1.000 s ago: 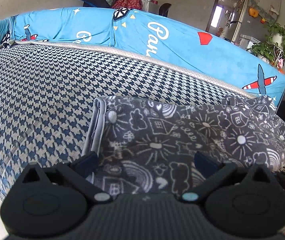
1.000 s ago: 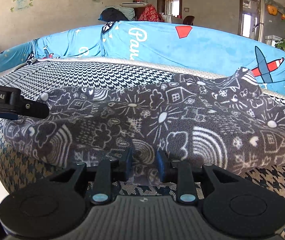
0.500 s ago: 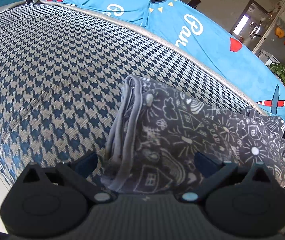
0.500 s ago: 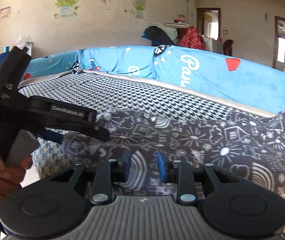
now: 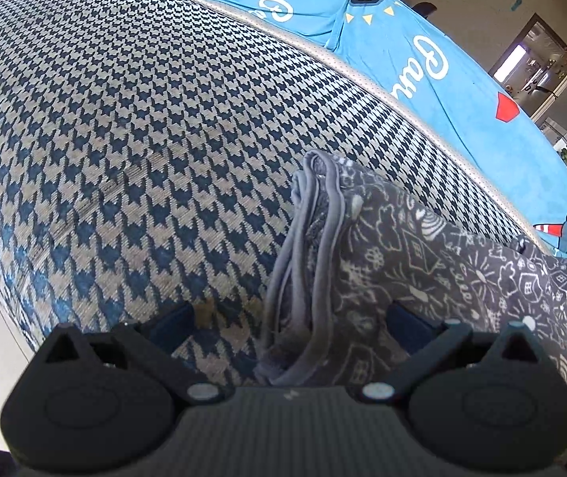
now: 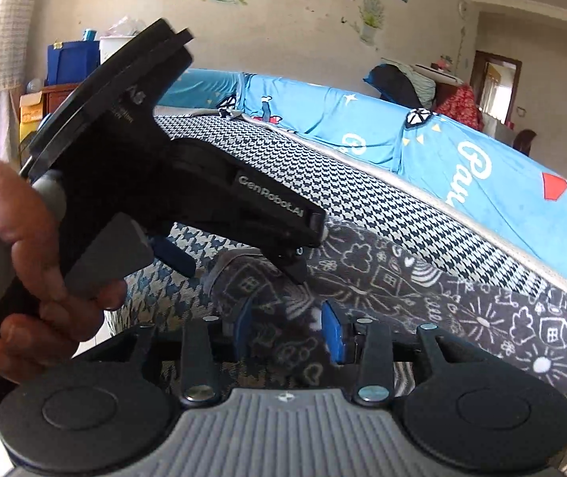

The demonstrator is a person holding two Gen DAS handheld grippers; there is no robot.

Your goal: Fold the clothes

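Folded grey doodle-print garment on sofa

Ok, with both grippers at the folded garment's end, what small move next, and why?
Probably close the left gripper on the garment's stacked hems: they lie between its wide-open jaws on the sofa seat. The right gripper's jaws have just been opening, with fabric between them unpinched, so nothing seems to hold that end.

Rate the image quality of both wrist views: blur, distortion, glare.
Left wrist view: strong fisheye bending of the sofa seat, the grey patterned garment sharp, the far doorway overexposed. Right wrist view: the same bending, slight softness on the left tongs nearby, dark vignette at the corners.
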